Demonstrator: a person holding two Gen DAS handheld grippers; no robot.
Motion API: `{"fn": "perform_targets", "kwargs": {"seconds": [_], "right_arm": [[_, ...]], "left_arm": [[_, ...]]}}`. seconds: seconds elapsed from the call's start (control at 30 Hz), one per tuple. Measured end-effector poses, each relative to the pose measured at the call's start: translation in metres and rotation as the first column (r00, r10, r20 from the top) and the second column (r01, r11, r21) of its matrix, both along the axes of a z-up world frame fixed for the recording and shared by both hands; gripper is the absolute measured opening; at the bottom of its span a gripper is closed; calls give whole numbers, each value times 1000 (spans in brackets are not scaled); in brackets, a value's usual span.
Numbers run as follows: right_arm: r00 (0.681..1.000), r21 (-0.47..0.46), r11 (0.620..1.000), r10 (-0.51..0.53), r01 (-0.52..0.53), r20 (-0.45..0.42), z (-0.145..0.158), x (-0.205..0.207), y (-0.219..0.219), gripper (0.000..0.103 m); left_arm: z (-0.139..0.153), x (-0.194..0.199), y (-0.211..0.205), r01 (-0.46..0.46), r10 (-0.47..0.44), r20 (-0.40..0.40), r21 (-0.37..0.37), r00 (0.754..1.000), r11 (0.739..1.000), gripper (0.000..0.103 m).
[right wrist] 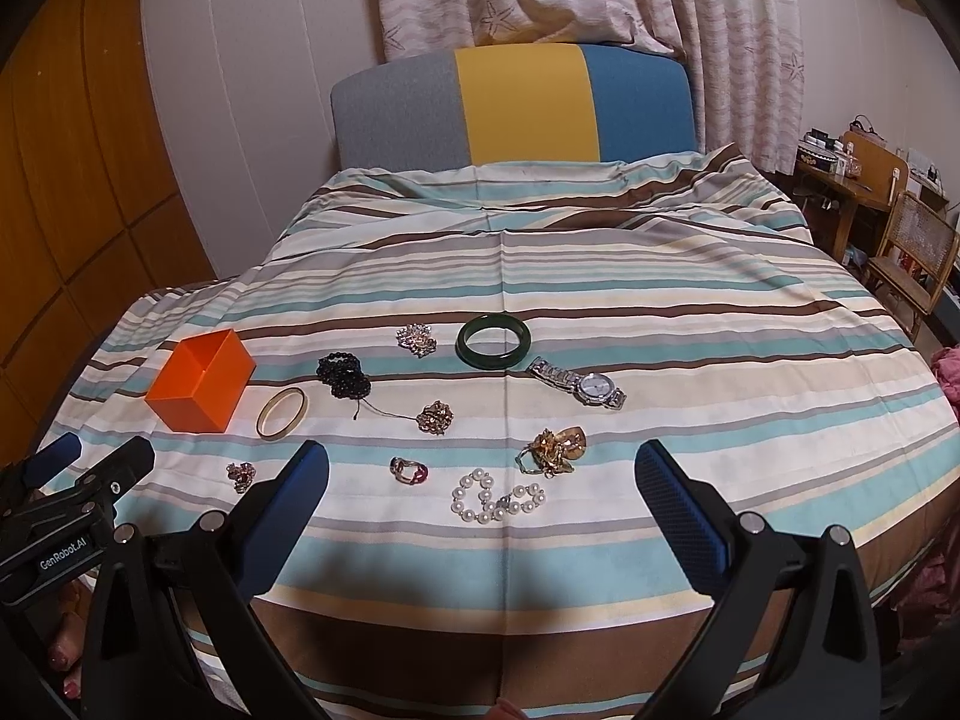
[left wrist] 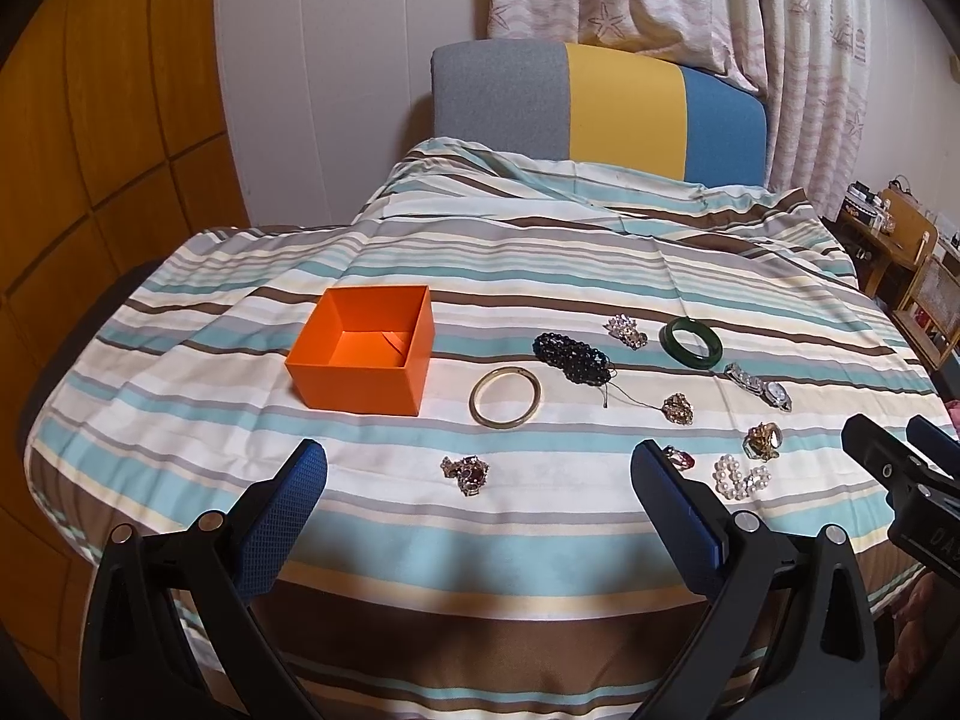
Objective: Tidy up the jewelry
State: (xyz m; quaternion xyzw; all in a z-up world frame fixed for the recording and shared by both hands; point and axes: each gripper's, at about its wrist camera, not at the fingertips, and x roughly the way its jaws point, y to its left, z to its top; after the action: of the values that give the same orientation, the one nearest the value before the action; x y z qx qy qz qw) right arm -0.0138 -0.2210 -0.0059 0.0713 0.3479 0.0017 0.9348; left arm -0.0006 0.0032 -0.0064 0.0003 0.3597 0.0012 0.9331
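Left wrist view shows the left gripper [left wrist: 479, 468] held above the near edge of a striped bedspread [left wrist: 540, 252], its blue-padded jaws spread wide with nothing between them. Right wrist view shows the right gripper [right wrist: 482, 468] likewise spread wide and empty, hovering over the same near edge further toward the right side.

On the bedspread, an orange box [left wrist: 363, 351] sits open-topped toward the left edge, with nothing visible inside it. Just to its right lies a gold bangle [left wrist: 505, 398]. Beyond that is a black beaded bracelet [left wrist: 570, 357] with a thin cord trailing off it toward a small gold brooch [left wrist: 678, 408]. Farther back sit a rhinestone brooch [left wrist: 625, 331] and a green jade bangle [right wrist: 494, 341], which are near each other but apart. A silver wristwatch [right wrist: 576, 383] lies just to the right of the jade bangle, strap stretched out.

Closer to the near edge, a red-stoned cluster piece [left wrist: 466, 474] lies in line with the left gripper's opening. A red-stoned ring [right wrist: 409, 471], a pearl bracelet [right wrist: 498, 497] and a tangled gold piece [right wrist: 555, 450] lie in line with the right gripper's opening, the pearls nearest the edge.

At the bed's far end stands a headboard [right wrist: 516, 105] in grey, yellow and blue panels.
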Motion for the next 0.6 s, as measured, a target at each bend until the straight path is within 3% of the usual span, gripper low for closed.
{"fn": "perform_targets", "kwargs": {"seconds": [0.6], "right_arm": [[1000,-3,1000,-11,11,16,-3,-1,-2,101]], "left_arm": [[-8,5,4,47,-48,-48,-25,998,999,100]]}}
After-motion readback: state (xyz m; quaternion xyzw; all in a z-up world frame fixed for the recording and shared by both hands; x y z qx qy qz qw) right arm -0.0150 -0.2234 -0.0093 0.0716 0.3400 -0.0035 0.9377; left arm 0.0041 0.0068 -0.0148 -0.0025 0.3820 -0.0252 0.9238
